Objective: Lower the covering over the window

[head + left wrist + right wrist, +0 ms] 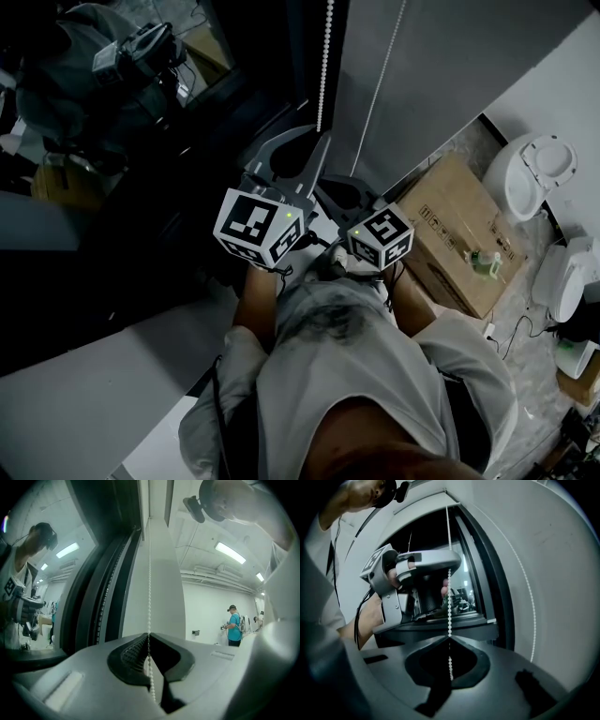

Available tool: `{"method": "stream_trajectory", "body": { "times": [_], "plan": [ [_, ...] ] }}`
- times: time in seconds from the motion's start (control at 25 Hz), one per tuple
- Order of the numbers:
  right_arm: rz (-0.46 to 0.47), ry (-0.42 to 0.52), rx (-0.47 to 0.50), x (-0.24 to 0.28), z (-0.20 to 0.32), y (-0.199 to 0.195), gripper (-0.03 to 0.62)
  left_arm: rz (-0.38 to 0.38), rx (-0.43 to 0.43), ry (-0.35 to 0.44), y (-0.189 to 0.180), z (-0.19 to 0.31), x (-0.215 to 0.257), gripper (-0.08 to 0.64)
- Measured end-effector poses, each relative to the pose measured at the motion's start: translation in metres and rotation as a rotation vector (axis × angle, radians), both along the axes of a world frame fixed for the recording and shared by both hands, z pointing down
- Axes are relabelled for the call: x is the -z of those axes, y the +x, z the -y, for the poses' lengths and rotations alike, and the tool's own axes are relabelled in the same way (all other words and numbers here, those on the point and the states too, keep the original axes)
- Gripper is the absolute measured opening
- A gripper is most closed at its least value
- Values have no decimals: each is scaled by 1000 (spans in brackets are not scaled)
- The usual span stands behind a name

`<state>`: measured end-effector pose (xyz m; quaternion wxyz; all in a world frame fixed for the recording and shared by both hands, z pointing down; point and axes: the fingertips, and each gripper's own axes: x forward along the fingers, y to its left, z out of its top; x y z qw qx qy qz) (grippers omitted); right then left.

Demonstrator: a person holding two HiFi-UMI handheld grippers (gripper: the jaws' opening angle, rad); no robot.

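A white bead chain (pixel 324 66) hangs beside the dark window (pixel 141 141). My left gripper (pixel 317 139) is the upper one and is shut on the bead chain (pixel 149 573), which runs straight up from its closed jaws (pixel 149 635). Just below it, my right gripper (pixel 339 190) is also shut on the chain (pixel 449 602), pinched at the jaw tips (pixel 450 638). The right gripper view shows the left gripper (pixel 449 570) above, held by a hand. A second strand (pixel 526 592) hangs free to the right. I cannot clearly make out the covering itself.
A dark window frame (pixel 105 597) stands left of the chain and a grey wall (pixel 441 66) to its right. On the floor lie a cardboard box (pixel 459 234) and white fixtures (pixel 530 173). A person in a teal shirt (pixel 233 627) stands far off.
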<state>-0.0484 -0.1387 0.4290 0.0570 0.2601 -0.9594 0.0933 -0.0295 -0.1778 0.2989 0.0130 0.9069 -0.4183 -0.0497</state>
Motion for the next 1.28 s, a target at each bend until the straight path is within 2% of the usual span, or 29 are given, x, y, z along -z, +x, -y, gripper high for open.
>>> {"method": "stream_trajectory", "body": {
  "times": [0.12, 0.52, 0.64, 0.8, 1.08, 1.28],
  "plan": [
    [-9, -42, 10, -14, -4, 0, 17, 3, 1, -27, 0, -1, -12, 15],
    [-68, -72, 6, -39, -12, 5, 18, -1, 2, -76, 1, -7, -39, 15],
    [-82, -29, -6, -32, -12, 10, 18, -3, 2, -73, 1, -9, -38, 15],
    [-49, 42, -26, 0, -11, 18, 18, -4, 0, -67, 0, -11, -37, 15],
    [106, 182, -43, 91, -7, 31, 20, 2, 0, -59, 2, -13, -37, 16],
    [147, 304, -33, 147, 1, 33, 29, 1, -3, -58, 4, -15, -36, 17]
  ]
}}
